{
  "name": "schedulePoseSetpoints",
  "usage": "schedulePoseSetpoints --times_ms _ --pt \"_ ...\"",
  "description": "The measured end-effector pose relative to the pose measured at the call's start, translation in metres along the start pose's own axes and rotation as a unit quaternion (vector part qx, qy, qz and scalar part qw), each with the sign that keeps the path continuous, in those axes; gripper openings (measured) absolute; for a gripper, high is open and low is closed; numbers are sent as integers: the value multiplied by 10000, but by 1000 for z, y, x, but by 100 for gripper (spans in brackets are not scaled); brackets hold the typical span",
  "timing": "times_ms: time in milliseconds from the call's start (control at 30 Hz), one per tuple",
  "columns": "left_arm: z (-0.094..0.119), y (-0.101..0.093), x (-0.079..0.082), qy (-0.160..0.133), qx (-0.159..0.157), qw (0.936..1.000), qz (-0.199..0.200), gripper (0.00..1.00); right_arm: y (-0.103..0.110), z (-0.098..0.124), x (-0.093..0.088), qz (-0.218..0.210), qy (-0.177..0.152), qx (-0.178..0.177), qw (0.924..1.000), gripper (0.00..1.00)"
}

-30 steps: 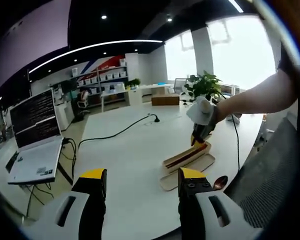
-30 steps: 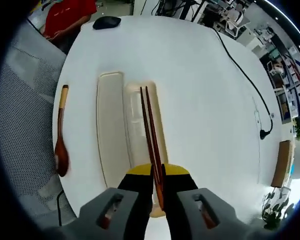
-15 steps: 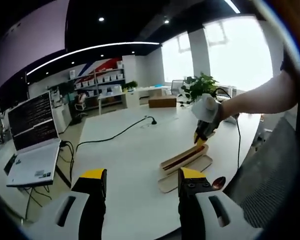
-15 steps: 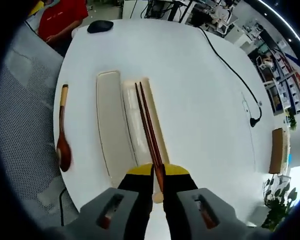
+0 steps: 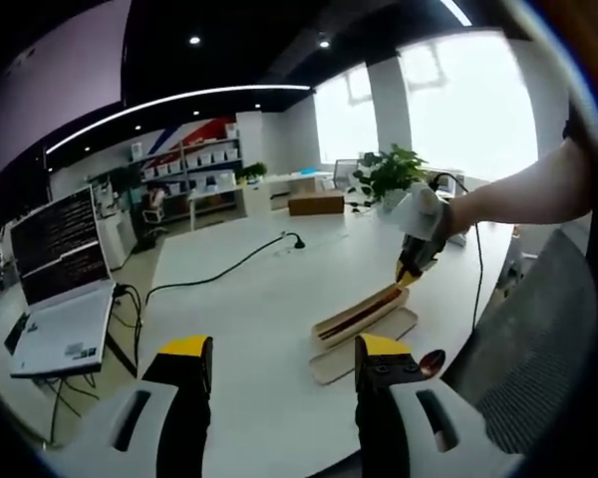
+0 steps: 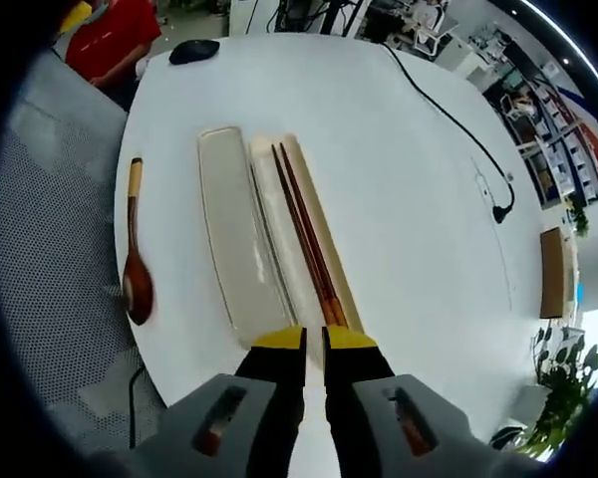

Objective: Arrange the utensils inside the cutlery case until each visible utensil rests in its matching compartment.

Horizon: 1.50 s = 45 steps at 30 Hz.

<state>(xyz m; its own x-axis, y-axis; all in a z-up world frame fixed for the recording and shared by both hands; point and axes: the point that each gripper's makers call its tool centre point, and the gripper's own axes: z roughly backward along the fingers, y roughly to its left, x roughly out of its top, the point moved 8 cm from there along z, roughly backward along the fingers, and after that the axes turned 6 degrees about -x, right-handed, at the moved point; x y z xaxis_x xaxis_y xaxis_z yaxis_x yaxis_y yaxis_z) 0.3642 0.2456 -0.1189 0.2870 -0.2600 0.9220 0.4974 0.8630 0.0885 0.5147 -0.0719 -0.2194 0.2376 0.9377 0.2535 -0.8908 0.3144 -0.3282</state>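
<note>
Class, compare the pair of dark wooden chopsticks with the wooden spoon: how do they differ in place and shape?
The dark wooden chopsticks lie inside the beige cutlery case; the wooden spoon lies outside it on the white table. The chopsticks are two thin straight sticks; the spoon is single, with a rounded bowl and pale handle tip. Both are reddish-brown and lie roughly parallel.

Two chopsticks (image 6: 307,231), one spoon (image 6: 136,259), one case (image 6: 331,267), one lid (image 6: 237,235), one mouse (image 6: 193,51), one laptop (image 5: 60,299).

No text can be read anywhere. The laptop (image 5: 55,289) screen carries rows of light lines, probably text, but too small and blurred to make out. The shelf boxes (image 5: 184,159) far behind show no legible labels
</note>
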Motion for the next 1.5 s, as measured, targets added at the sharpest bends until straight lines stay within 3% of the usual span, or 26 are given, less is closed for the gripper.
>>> schedulePoseSetpoints --times_ms 500,1500 --pt "0 -2 -1 88 -71 9998 -157 59 10 7 3 -75 -122 18 9999 1" --pt "-2 -4 -2 129 -84 9997 -196 59 74 1 21 136 -369 878 9954 6"
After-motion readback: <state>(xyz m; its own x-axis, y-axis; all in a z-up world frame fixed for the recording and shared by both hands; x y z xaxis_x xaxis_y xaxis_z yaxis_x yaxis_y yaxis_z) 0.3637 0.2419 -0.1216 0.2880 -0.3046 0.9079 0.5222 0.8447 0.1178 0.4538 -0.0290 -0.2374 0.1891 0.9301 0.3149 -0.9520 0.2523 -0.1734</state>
